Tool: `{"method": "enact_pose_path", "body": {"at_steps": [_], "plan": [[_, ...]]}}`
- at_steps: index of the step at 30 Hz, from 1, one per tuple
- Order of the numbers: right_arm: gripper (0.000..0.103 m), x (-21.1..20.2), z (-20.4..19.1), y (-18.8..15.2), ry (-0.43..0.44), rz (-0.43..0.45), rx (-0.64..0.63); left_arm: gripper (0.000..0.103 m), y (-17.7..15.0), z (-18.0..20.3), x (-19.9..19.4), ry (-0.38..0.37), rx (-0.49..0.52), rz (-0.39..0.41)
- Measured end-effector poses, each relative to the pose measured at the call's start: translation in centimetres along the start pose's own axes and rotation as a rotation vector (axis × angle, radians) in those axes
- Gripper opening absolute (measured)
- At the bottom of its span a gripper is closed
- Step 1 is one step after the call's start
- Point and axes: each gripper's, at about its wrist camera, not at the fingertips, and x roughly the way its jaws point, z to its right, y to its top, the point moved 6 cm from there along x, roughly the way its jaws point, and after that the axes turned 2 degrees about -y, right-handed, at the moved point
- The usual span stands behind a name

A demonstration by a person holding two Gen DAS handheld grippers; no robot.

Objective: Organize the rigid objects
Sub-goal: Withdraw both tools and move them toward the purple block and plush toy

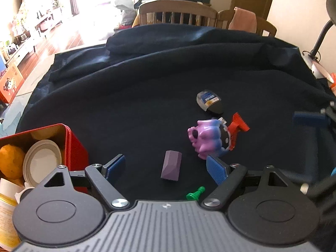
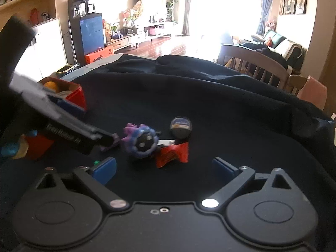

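My left tongs [image 1: 167,167] stand wide open with nothing gripped; a purple block [image 1: 171,165] lies on the cloth [image 1: 147,88] between the pads, touching neither. Only this view shows the block whole, plus a green pawn [image 1: 195,194] close under the tongs and the red tin [image 1: 71,145] at the left with an orange [image 1: 11,160] and a white lid [image 1: 42,159] inside. My right tongs [image 2: 163,171] are open too and hold nothing. Ahead of them, the right view shows the dark, dotted face of the purple toy [image 2: 141,141], a red clip [image 2: 173,153] touching it, and a small bottle [image 2: 181,127] just behind. The left tongs cross that view and hide most of the block. The bottle's blue label is too blurred to read in either view.
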Motion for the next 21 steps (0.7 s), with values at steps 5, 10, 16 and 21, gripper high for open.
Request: {"method": "enact_pose_path", "body": {"at_steps": [5,10,16,21], "plan": [[0.087,1.2,-0.3,0.2,0.071,-0.031,-0.125,0.084,-0.3,-0.1,1.0,0.009,0.008,-0.016],[0.081,2.5,-1.6,0.4,0.106,-0.047,-0.225,0.083,-0.4,-0.2,1.7,0.012,0.002,-0.024],[0.076,4.0,-2.7,0.5,0.117,-0.054,-0.310,0.068,-0.4,-0.4,2.2,-0.008,-0.007,-0.034],[0.074,4.6,-3.7,0.6,0.135,-0.048,-0.374,0.058,-0.5,-0.4,2.6,-0.032,-0.011,-0.045]]}}
